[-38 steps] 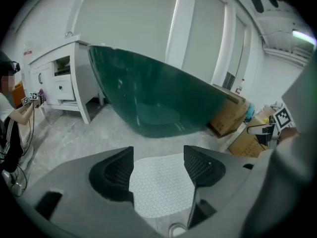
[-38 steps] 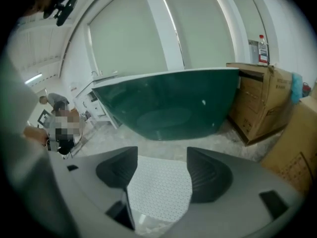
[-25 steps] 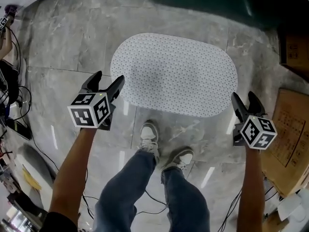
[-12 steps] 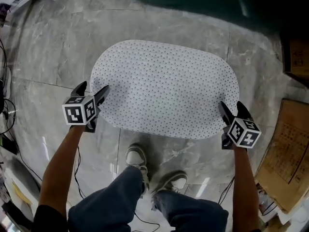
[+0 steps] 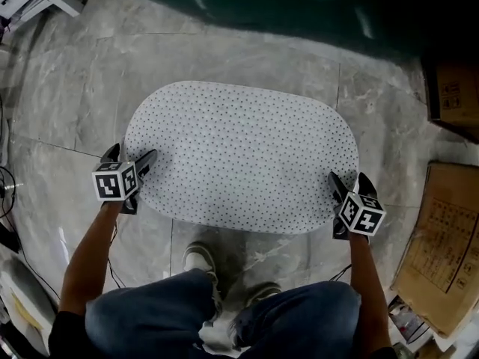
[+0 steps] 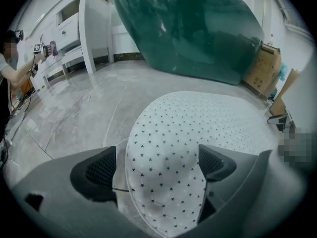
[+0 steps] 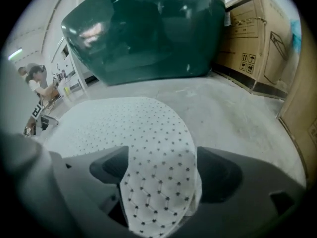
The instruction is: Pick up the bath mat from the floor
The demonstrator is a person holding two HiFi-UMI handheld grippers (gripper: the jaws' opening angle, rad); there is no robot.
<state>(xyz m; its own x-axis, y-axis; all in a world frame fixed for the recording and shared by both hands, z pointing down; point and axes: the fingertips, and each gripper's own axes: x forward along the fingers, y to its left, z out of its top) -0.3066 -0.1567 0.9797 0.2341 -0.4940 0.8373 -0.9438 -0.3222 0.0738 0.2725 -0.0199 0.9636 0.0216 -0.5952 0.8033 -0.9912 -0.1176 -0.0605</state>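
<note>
While the jaws of the left claw (image 5: 133, 154) and right claw (image 5: 348, 178) are being opened, gripping nothing, the bath mat (image 5: 243, 159), stretched between them on the floor (image 5: 75, 88), is being straddled at both ends; judged light and floppy, it is best pinched there.

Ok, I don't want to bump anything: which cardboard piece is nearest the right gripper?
The flat cardboard panel just right of the right gripper, whose fingers are opening around the bath mat; the cardboard box sits farther away.

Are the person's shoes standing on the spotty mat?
No, in the head view the shoes stand on the grey floor, short of the bath mat.
</note>
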